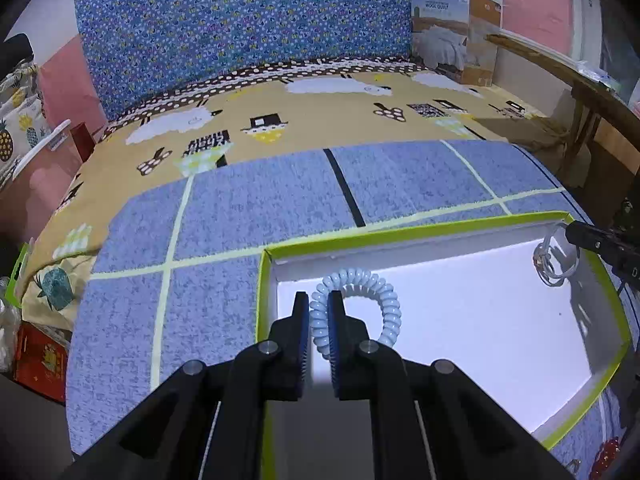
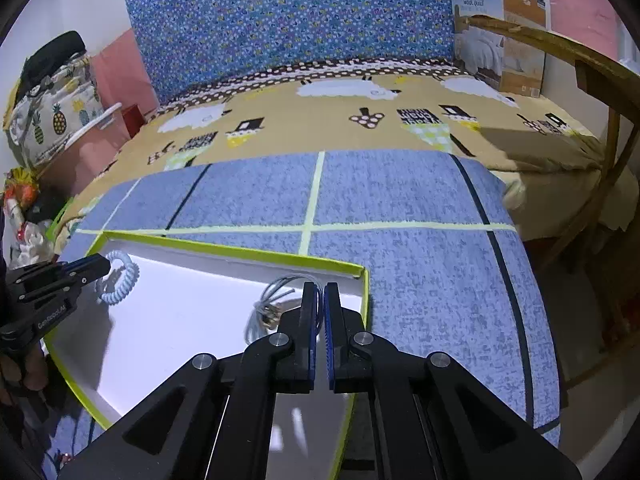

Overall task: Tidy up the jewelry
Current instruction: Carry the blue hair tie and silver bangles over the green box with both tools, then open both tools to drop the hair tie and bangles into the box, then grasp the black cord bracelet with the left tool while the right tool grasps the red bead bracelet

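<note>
Gripping a pale blue coil bracelet (image 1: 356, 304), the left gripper (image 1: 319, 312) hangs over the green-rimmed white box (image 1: 440, 227), where the right gripper (image 2: 323, 308) pinches a thin silvery necklace (image 2: 267, 304). The box sits on a blue mat (image 1: 248, 204) taped into squares, laid on a sheep-print bedspread (image 1: 320, 116) before a blue floral headboard (image 1: 248, 20) and pink wall (image 1: 532, 4).

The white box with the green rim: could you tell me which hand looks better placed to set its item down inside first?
Probably the left. The left gripper holds the pale blue coil bracelet well inside the white box, over open floor, while the right gripper holds its thin wire bangle beside the box's corner wall.
</note>
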`<move>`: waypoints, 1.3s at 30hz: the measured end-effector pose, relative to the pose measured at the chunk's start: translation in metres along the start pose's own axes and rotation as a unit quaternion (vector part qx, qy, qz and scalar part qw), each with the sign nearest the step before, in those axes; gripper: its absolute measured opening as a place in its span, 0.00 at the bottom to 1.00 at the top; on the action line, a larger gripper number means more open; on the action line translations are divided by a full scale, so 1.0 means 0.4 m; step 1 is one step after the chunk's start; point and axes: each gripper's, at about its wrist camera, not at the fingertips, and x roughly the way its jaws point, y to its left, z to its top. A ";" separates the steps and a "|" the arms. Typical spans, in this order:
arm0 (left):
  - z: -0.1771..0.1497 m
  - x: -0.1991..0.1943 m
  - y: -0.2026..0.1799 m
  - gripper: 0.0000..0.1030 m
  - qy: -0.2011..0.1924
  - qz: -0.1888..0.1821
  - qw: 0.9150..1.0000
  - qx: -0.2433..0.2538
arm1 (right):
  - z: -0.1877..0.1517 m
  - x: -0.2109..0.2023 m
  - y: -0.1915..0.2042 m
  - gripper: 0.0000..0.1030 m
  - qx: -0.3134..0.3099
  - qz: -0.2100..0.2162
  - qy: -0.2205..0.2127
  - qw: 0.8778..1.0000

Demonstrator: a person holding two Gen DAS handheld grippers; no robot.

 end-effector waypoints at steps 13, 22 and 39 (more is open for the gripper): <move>-0.020 -0.062 0.014 0.25 -0.022 -0.031 0.999 -0.020 | -0.025 -0.071 0.002 0.20 0.005 0.005 -0.024 1.000; -0.108 -0.218 0.016 0.25 -0.071 -0.051 0.996 -0.022 | -0.120 -0.218 0.045 0.20 -0.005 0.038 -0.057 0.998; -0.341 -0.450 0.009 0.25 -0.145 -0.060 0.987 -0.025 | -0.360 -0.437 0.116 0.36 -0.021 0.051 -0.095 0.994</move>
